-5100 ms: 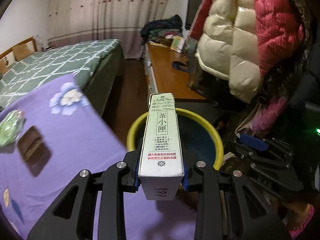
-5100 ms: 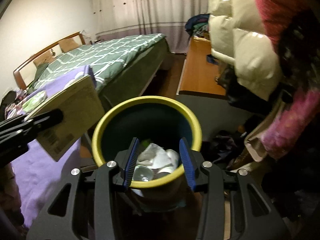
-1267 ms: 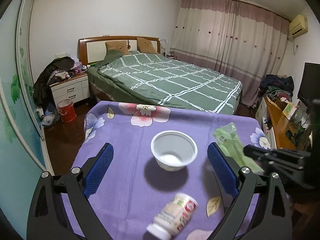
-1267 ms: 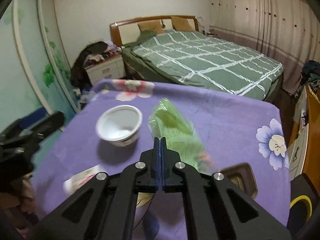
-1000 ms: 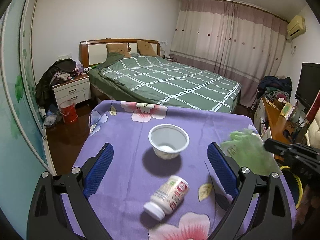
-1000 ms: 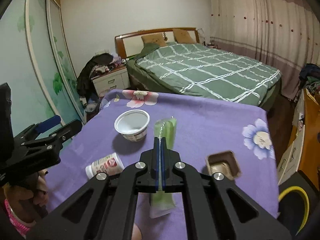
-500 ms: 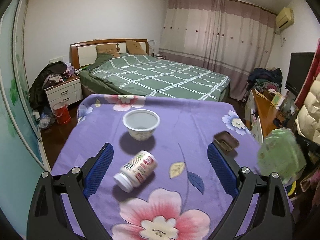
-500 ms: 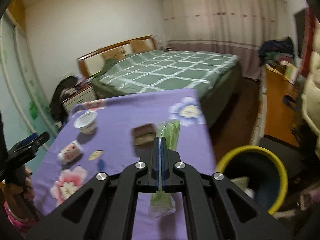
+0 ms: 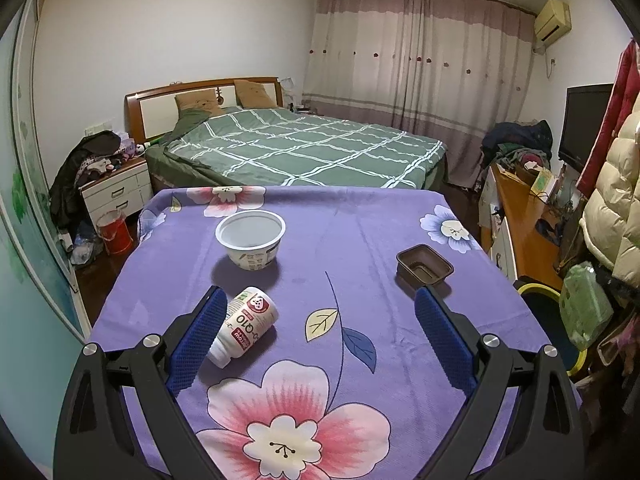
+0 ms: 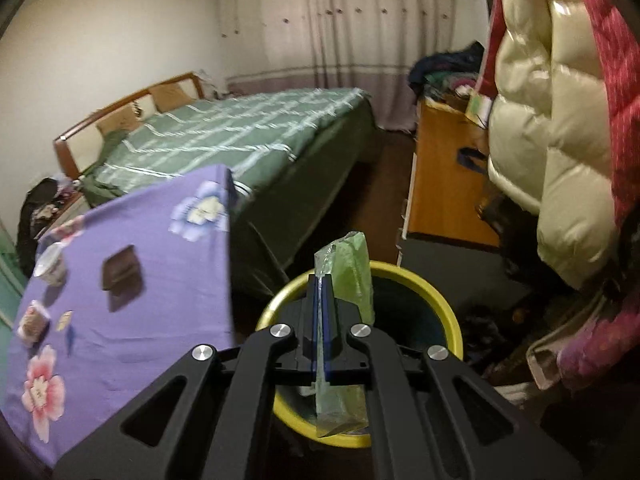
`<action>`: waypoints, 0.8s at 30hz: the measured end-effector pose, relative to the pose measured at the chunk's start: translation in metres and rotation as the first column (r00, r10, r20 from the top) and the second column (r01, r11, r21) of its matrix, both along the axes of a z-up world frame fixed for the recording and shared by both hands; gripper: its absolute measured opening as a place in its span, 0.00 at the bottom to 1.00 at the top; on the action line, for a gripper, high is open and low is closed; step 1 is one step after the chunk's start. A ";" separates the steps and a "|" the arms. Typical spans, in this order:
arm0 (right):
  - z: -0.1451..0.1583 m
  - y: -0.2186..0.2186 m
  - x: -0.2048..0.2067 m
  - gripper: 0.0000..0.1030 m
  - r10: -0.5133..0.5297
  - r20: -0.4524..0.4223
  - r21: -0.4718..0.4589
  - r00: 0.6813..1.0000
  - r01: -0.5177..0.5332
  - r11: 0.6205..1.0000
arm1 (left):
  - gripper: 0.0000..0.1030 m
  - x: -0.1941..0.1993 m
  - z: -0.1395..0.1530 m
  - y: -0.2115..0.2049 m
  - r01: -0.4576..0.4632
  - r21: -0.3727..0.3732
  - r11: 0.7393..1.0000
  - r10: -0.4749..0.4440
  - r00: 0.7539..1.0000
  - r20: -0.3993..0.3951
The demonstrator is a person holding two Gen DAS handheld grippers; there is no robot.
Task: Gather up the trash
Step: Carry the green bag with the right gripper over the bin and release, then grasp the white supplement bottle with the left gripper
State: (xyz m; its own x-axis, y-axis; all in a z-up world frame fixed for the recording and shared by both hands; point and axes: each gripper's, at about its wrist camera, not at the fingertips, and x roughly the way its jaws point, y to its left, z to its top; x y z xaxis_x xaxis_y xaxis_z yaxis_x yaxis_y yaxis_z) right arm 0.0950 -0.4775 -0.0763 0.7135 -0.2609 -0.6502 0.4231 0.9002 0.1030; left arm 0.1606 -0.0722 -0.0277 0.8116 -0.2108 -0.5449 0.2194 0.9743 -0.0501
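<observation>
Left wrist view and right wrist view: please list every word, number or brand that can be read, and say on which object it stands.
"O10" in large dark letters, partly cut off and seen inverted: on the white bottle lying on the purple tablecloth.
Red label band on the same bottle: white letters, too small to read.
White bowl: dark print on its side, too small to read.
Green wrapper in the right tongs: print too blurred to read.
</observation>
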 end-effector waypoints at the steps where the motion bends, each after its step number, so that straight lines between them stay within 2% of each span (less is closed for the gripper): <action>1: -0.005 -0.001 0.002 0.13 -0.005 -0.010 0.008 1.000 0.005 1.000 | 0.91 0.001 -0.001 0.000 -0.001 0.002 1.000 0.001 1.000 -0.001; 3: -0.010 0.000 0.004 0.23 -0.007 -0.015 0.016 1.000 0.007 1.000 | 0.91 0.004 -0.002 0.001 -0.005 0.004 1.000 0.005 1.000 -0.010; 9: -0.019 0.038 0.012 0.30 0.099 -0.008 0.053 0.995 -0.098 0.994 | 0.91 0.015 -0.018 0.010 -0.010 0.000 1.000 0.010 0.998 -0.055; 17: -0.028 0.115 0.045 0.32 0.277 -0.013 0.082 0.961 -0.275 0.958 | 0.91 0.033 -0.047 0.041 -0.085 0.047 0.995 0.090 0.990 -0.111; 24: -0.032 0.162 0.061 0.32 0.370 -0.027 0.096 0.929 -0.366 0.926 | 0.91 0.059 -0.068 0.060 -0.121 0.067 0.990 0.130 0.980 -0.154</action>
